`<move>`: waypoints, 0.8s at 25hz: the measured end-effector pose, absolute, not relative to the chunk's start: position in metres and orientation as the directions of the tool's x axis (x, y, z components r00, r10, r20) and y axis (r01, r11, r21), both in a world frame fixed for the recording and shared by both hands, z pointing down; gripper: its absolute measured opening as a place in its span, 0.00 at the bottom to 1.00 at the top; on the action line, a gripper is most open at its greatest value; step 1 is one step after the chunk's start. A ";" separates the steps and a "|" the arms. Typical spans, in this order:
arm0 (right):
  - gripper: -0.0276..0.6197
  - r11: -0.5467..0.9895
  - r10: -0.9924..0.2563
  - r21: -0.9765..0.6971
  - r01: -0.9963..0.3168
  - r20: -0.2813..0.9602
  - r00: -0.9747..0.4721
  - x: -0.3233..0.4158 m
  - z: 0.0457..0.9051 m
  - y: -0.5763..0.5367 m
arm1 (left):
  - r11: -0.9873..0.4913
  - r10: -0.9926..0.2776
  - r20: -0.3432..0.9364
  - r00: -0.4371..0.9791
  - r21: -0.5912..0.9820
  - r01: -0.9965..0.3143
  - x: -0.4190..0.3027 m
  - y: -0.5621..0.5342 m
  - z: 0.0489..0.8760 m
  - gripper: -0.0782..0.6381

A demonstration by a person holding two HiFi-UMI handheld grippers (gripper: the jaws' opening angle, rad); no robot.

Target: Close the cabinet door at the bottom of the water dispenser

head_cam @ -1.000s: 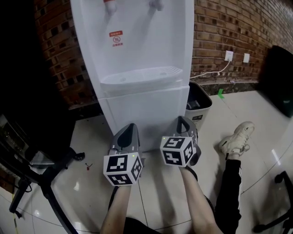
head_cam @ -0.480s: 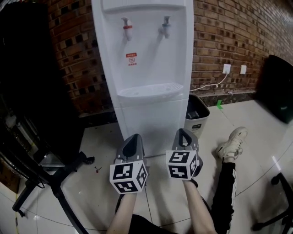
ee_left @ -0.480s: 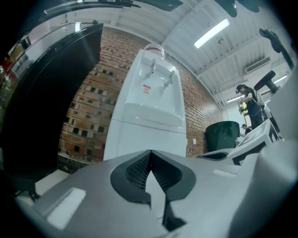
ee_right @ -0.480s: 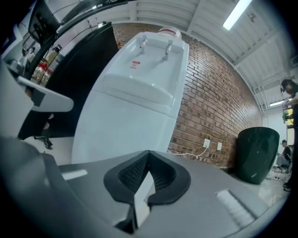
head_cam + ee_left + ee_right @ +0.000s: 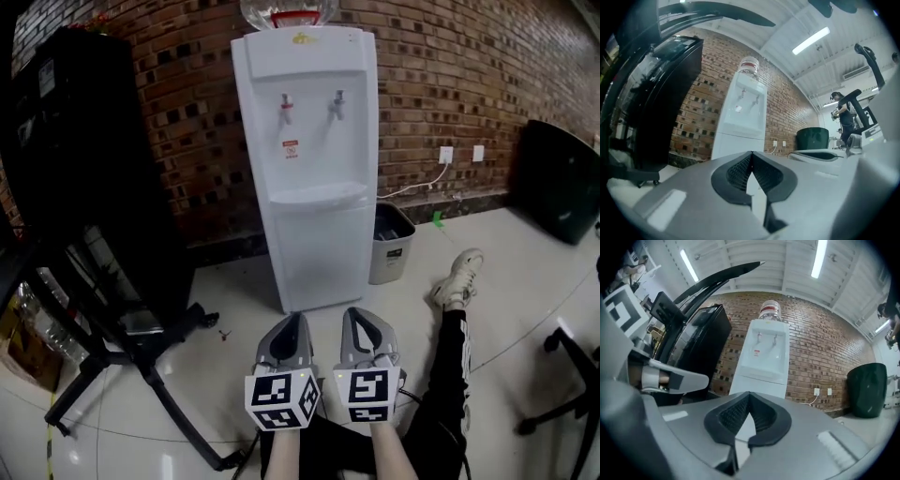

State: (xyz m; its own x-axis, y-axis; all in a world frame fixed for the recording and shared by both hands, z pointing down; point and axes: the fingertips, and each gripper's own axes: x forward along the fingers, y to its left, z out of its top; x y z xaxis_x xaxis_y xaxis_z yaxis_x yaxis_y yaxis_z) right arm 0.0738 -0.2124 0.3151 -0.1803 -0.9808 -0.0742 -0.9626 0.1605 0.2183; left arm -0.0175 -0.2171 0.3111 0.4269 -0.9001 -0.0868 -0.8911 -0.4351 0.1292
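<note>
The white water dispenser (image 5: 314,141) stands against the brick wall, and its bottom cabinet door (image 5: 323,253) lies flush with the body. My left gripper (image 5: 292,322) and right gripper (image 5: 359,317) sit side by side over the floor, well short of the dispenser and touching nothing. Both point level toward it. In the left gripper view the left gripper (image 5: 751,153) has its jaws together with nothing between them, and the dispenser (image 5: 743,117) stands far ahead. In the right gripper view the right gripper (image 5: 749,393) is shut and empty, facing the dispenser (image 5: 764,357).
A grey waste bin (image 5: 389,244) stands right of the dispenser, under a wall socket (image 5: 446,155). A tall black cabinet (image 5: 84,169) and a black stand's legs (image 5: 122,356) fill the left. A person's leg and white shoe (image 5: 457,281) lie right of my grippers. A dark green bin (image 5: 558,178) sits far right.
Both grippers have drawn back from the dispenser and risen a little. The dispenser now shows whole and farther off. Both jaws stayed shut.
</note>
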 end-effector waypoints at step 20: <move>0.05 0.161 -0.980 0.118 -0.980 -0.094 -0.173 0.080 0.304 -0.132 | -0.322 -0.945 -0.144 0.293 0.256 -0.912 -0.066 -0.142 0.319 0.12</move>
State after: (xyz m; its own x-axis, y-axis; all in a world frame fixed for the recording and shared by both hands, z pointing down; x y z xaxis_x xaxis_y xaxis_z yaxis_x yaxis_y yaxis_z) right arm 0.0796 -0.1321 0.3036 -0.1725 -0.9805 -0.0944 -0.9799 0.1610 0.1180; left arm -0.0662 -0.1418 0.3194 0.2934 -0.9451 -0.1440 -0.9115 -0.3219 0.2558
